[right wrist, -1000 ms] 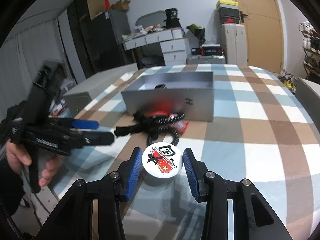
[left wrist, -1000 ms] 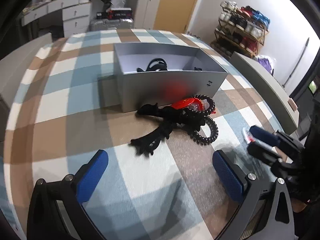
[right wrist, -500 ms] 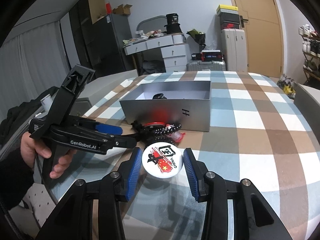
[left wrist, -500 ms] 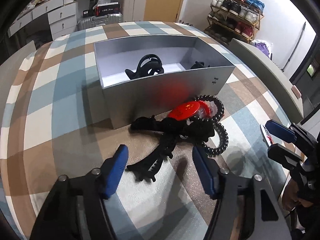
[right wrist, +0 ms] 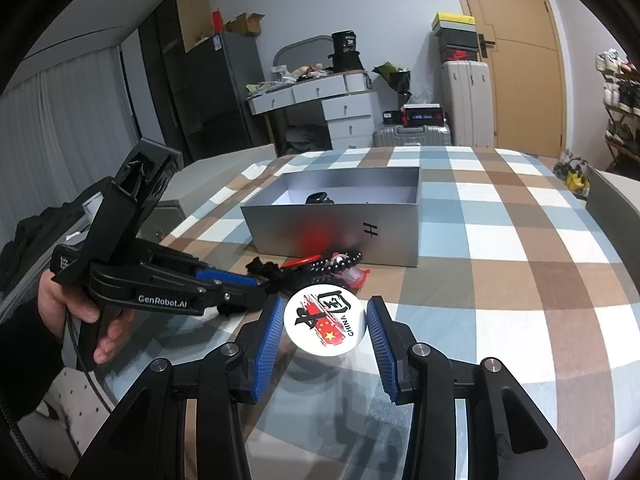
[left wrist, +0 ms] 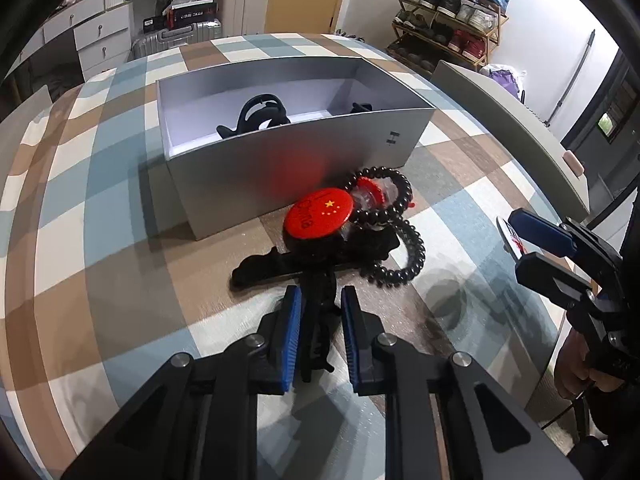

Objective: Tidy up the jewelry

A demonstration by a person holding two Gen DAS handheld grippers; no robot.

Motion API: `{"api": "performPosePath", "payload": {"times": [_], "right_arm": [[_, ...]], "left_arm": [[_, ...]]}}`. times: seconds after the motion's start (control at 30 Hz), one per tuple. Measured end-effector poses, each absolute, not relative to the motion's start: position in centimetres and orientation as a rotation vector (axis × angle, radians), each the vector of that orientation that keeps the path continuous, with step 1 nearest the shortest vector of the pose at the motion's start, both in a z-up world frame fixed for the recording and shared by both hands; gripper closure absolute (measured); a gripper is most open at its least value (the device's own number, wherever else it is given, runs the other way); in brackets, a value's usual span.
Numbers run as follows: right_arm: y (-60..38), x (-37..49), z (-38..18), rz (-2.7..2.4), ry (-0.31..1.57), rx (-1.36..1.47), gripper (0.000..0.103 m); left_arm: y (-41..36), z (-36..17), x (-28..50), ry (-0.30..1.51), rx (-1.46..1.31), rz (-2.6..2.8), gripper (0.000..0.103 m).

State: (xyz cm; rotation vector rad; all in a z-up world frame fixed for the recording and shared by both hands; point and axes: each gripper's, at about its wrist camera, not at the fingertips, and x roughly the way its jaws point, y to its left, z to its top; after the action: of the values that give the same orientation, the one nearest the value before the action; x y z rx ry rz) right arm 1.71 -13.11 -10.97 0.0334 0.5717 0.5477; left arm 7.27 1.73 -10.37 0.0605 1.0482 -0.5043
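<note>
The left gripper point(left wrist: 320, 320), low in the middle of the frame, was closing on a black clip point(left wrist: 320, 308) just below the box point(left wrist: 248, 176). The right gripper point(right wrist: 325, 330) held a white badge point(right wrist: 325, 322). Next, I think, the clip must be lifted into the box.

The silver box point(left wrist: 280, 168) has a matt, faintly metallic card finish. The red badge point(left wrist: 318, 218) is glossy, the bead bracelet point(left wrist: 400, 240) shiny. The checked cloth point(left wrist: 100, 240) on the counter looks smooth. At 6 o'clock, ribbed blue pads point(left wrist: 290, 332).
</note>
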Motion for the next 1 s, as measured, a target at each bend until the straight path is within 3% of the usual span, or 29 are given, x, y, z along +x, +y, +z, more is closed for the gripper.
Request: {"api": "performPosePath", "payload": {"times": [1.0], "right_arm": [[-13.1, -1.7, -8.6, 0.566, 0.509, 0.028, 0.061]], "left_arm": [[1.1, -8.2, 1.7, 1.060, 0.047, -0.486, 0.090]]}}
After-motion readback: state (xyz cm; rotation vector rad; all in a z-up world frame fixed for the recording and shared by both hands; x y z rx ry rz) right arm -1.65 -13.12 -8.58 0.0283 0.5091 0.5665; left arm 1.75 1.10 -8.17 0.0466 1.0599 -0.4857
